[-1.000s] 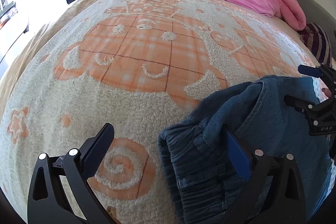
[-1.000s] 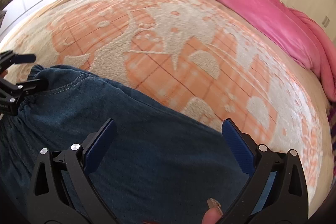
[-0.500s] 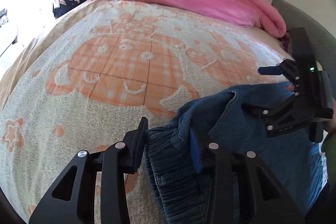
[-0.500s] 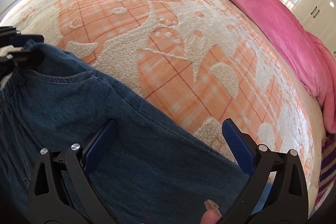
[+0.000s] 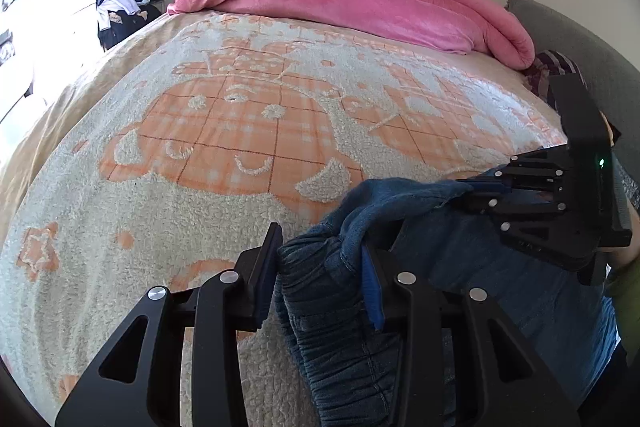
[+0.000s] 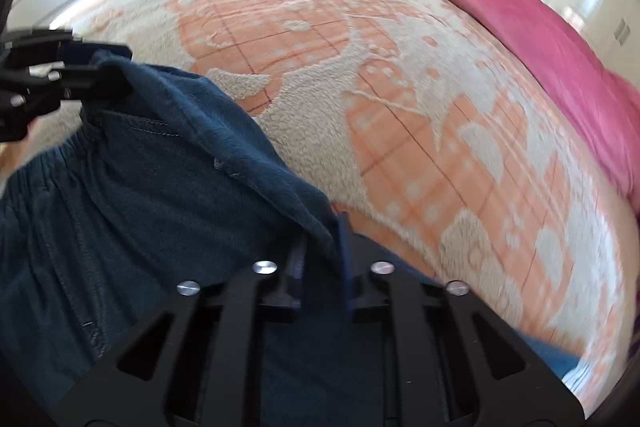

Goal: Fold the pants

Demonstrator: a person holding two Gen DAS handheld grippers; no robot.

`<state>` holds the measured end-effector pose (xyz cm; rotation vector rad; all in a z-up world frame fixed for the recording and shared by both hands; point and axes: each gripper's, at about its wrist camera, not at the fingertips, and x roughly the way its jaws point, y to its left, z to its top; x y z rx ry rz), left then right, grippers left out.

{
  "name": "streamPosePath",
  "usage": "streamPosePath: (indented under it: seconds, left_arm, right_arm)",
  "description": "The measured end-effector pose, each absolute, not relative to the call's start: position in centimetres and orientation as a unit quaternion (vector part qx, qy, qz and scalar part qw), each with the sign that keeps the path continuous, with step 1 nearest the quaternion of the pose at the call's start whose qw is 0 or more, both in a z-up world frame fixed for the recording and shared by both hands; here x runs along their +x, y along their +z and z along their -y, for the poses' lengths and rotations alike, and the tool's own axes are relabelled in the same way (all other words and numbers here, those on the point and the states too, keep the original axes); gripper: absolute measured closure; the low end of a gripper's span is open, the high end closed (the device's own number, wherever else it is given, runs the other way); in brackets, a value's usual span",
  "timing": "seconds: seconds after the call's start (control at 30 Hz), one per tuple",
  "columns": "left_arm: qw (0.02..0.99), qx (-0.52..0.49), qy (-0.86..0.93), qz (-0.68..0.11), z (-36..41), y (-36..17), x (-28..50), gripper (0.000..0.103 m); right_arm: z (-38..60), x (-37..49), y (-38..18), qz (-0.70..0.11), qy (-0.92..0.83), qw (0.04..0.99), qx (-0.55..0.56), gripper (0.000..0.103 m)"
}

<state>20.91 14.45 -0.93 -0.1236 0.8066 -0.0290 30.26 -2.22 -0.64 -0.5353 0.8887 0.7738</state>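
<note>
Gripping pants [image 5: 344,327] on blanket [image 5: 224,131]

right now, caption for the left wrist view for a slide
Left gripper clamps the bunched waistband of blue pants on a patterned blanket, right gripper pinching the edge.

My right wrist view is smeared with motion blur. The blue denim pants [image 6: 132,211] run off its lower edge, and my right gripper [image 6: 320,259] hides the pinched fold's tip.
</note>
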Motion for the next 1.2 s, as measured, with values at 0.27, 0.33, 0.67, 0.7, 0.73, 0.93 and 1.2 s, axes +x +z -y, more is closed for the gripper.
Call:
streamPosePath:
  seconds: [0.27, 0.33, 0.67, 0.7, 0.73, 0.93, 1.2]
  left_arm:
    - [0.921, -0.078, -0.032, -0.381, -14.6, -0.1, 19.5, 0.068]
    - [0.922, -0.082, -0.036, -0.377, -14.5, 0.2, 19.2, 0.068]
    - [0.935, -0.078, -0.064, -0.341, -12.8, 2.5, 15.1, 0.066]
    - [0.936, -0.075, -0.064, -0.339, -12.6, 2.5, 14.5, 0.066]
    - [0.938, -0.068, -0.062, -0.335, -12.3, 2.5, 13.7, 0.066]
    - [0.942, -0.074, -0.047, -0.324, -11.9, 1.9, 9.2, 0.065]
    - [0.938, -0.081, -0.054, -0.334, -11.8, 1.2, 5.7, 0.063]
  right_arm:
    - [6.3, 26.7, 2.7, -0.396, 0.379, 0.825, -0.141, 0.100]
    - [7.1, 25.4, 3.7, -0.387, 0.385, 0.828, -0.124, 0.100]
    - [10.6, 18.1, 5.9, -0.364, 0.402, 0.837, -0.072, 0.100]
    - [10.7, 17.4, 5.9, -0.361, 0.405, 0.837, -0.069, 0.100]
    - [10.8, 16.4, 5.9, -0.358, 0.408, 0.837, -0.070, 0.100]
    - [10.9, 11.8, 4.9, -0.353, 0.416, 0.835, -0.075, 0.100]
    - [11.6, 7.9, 4.3, -0.359, 0.427, 0.827, -0.070, 0.100]
